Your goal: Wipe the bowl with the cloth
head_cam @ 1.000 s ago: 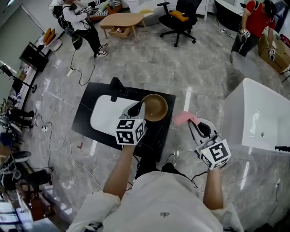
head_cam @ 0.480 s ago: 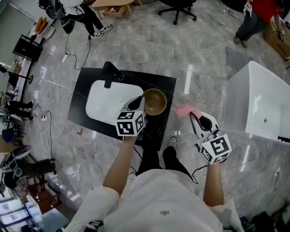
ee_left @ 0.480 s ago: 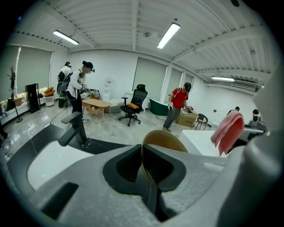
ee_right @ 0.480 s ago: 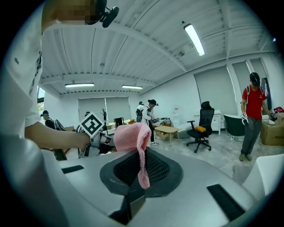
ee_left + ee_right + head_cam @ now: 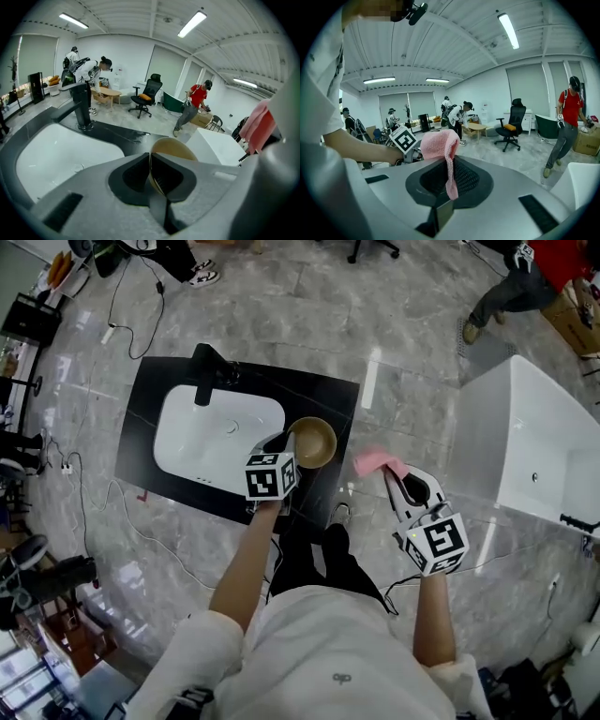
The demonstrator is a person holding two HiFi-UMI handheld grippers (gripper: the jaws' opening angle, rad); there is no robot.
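Head view shows the round tan bowl (image 5: pixel 314 441) over the right part of the black countertop (image 5: pixel 334 397), just beside the white sink basin (image 5: pixel 211 439); whether it rests on that top or hangs above it cannot be told. The left gripper (image 5: pixel 285 441) has its jaws closed on the bowl's near rim, and its marker cube hides the rim's lower edge. In the left gripper view the bowl stands edge-on between the jaws, with only its upper curve rising above them.

The pink knitted cloth (image 5: pixel 377 463) is off to the bowl's right, apart from it, over the floor. The right gripper (image 5: pixel 394 478) is clamped on it. In the right gripper view one strip of it runs down between the jaws and the rest bunches above them.

A black faucet (image 5: pixel 203 382) stands at the basin's far edge. The grey marble floor (image 5: pixel 412 343) carries loose cables (image 5: pixel 122 521). A white tub-like unit (image 5: pixel 525 442) sits to the right, cut off by the frame. A person in a red top (image 5: pixel 536 273) is partly out of frame at the top right corner.
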